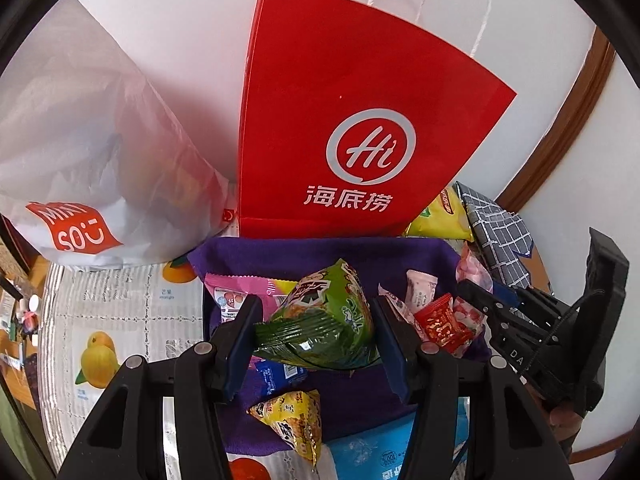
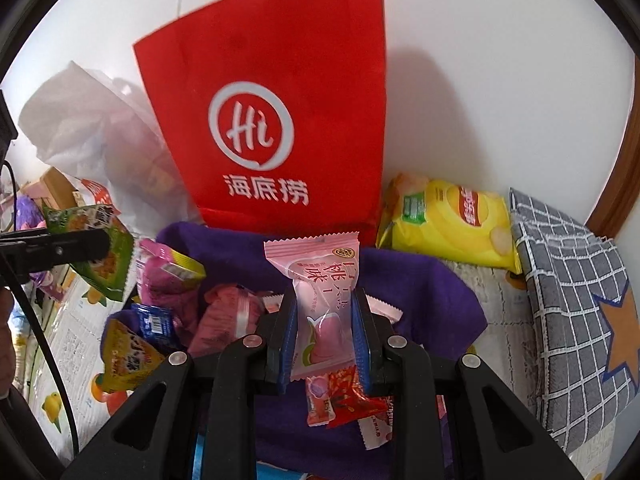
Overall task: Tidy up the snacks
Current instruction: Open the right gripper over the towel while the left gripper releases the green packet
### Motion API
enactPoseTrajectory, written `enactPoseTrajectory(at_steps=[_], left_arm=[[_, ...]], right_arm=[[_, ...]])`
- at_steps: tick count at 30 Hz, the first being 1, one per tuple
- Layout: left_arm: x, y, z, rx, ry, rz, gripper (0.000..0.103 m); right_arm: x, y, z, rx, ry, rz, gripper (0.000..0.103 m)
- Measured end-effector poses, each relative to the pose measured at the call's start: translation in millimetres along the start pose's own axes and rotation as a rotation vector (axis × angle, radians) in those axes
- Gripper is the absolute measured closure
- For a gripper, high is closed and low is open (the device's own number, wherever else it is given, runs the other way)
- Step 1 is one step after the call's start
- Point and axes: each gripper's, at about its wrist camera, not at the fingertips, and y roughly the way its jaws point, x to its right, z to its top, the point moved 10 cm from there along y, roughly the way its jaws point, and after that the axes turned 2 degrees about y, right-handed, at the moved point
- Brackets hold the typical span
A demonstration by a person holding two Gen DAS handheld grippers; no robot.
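Green seaweed-snack packet (image 1: 320, 316) sits clamped in our left hand-held gripper (image 1: 316, 320); our right hand-held gripper (image 2: 324, 328) pinches a pink peach candy (image 2: 320, 296), both lifted above the purple cloth (image 1: 360, 256), probably for sorting toward the red paper bag (image 1: 360, 120) at twelve o'clock.

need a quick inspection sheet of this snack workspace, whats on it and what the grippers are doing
surface: fruit-print tablecloth with a purple cloth over it
job's things: green snack pack and pink peach candy lifted above loose snacks on the purple cloth
clutter: red paper bag, white plastic bag, yellow chip bag, grey checked cloth
grippers: left gripper shut on green snack pack; right gripper shut on pink peach candy
cables: black cable at left edge of right view
surroundings: white wall, brown wooden trim
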Motion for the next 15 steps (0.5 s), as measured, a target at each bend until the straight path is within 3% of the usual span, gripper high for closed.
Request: enactPoseTrajectory(at_steps=[15], left_arm=[[-5.8, 6.1, 0.4, -0.019, -0.008, -0.002, 0.05]], right_arm=[[5.5, 25.4, -22.0, -0.093, -0.022, -0.004, 0.077]])
